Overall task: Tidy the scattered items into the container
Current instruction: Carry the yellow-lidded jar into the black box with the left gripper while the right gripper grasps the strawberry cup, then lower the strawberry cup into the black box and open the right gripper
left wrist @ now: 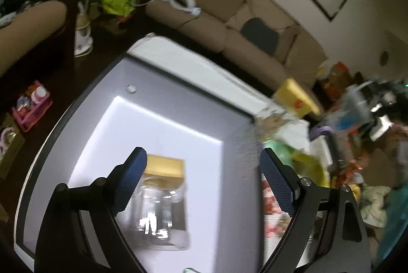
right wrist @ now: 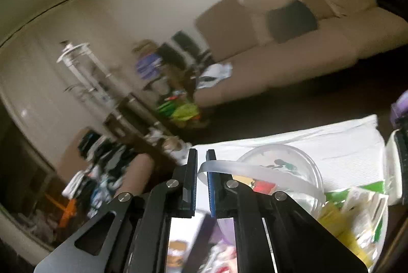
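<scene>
Your left gripper (left wrist: pixel 204 176) is tilted, looking down into the bin (left wrist: pixel 76 120), with its blue-padded fingers (left wrist: pixel 132 176) spread wide and nothing between them. Below and between those fingers, a clear jar (left wrist: pixel 160 214) with a yellow lid (left wrist: pixel 165 166) lies on its side on the bin's pale floor, its lid end pointing away from you. The jar sits near the left finger, but you cannot tell whether it touches. A small white knob (left wrist: pixel 131 88) shows on the bin's far inner wall. Beyond the bin's right edge lies a blurred heap of packets (left wrist: pixel 301 163) with a yellow box (left wrist: pixel 297 97) above it; motion smear hides the detail there. A beige sofa (left wrist: pixel 229 25) runs across the background.

Your right gripper (right wrist: pixel 201 181) is held level and pointing out over the room, rolled a little. Its fingers are pressed nearly together, pinching the white strap handle (right wrist: pixel 255 171) of a translucent tub (right wrist: pixel 293 171). The strap loops from between the pads back over the tub's domed lid. The tub rests among sachets (right wrist: pixel 357 209) at the right, in front of a white cloth (right wrist: pixel 331 140). The same sofa (right wrist: pixel 293 51) stands behind, with a dark cushion (right wrist: pixel 290 18) on it. Under the gripper the view is too blurred to read.
</scene>
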